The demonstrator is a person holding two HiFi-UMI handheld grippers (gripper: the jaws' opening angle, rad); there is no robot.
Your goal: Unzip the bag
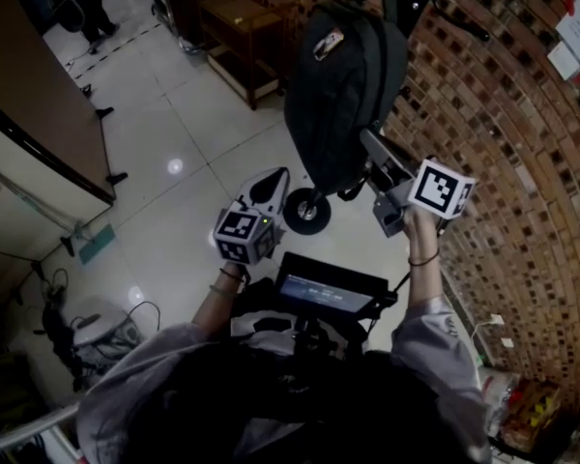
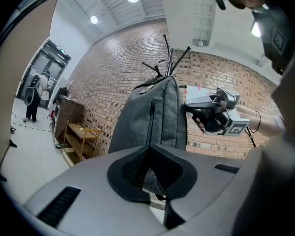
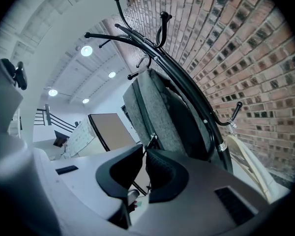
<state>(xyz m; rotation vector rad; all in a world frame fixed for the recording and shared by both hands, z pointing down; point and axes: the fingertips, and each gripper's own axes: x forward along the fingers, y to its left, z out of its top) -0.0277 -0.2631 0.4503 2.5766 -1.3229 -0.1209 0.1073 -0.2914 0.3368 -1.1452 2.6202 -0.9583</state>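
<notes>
Bag hanging on coat stand, brick wall, glossy tiled floor

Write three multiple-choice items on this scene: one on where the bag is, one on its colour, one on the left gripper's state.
1. The bag hangs on:
A. a coat rack
B. a chair
C. a door handle

2. The bag is:
A. red
B. grey
C. yellow

3. The left gripper is:
A. open, clear of the bag
B. shut on a bottle
C. shut on the bag

Key:
1 A, its top hangs from the rack's hooks.
2 B, both gripper views show grey fabric.
3 C, the left gripper view shows bag fabric pinched in it.
</notes>
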